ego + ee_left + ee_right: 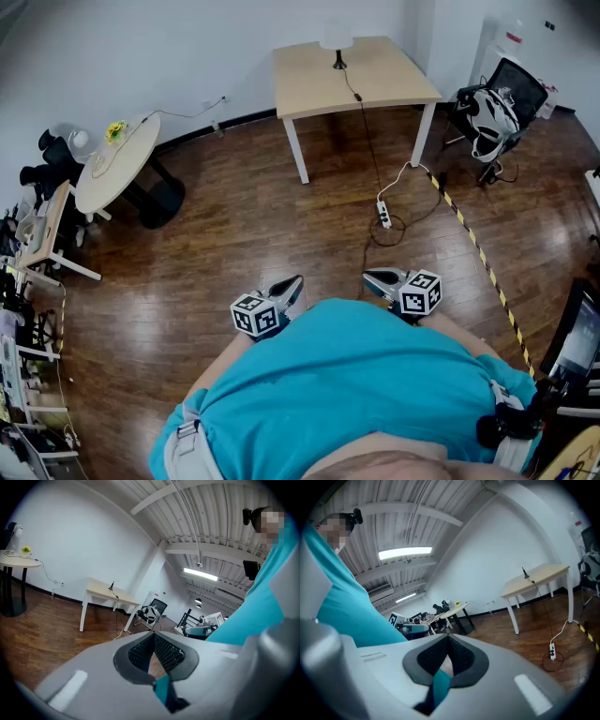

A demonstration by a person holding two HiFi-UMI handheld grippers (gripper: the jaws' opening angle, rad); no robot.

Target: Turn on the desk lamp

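One distant desk lamp (336,39) shows only its white shade clearly.

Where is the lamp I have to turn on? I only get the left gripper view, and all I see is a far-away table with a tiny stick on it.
Observer: That stick is it. In the head view the desk lamp has a white shade and stands at the far edge of the square table.
Operator: Is it plugged in?
Observer: Its cable runs off the table's near edge down to the floor by a power strip. I cannot make out the plug itself.
Operator: What is my other gripper doing?
Observer: The right gripper has its jaws together with nothing between them.
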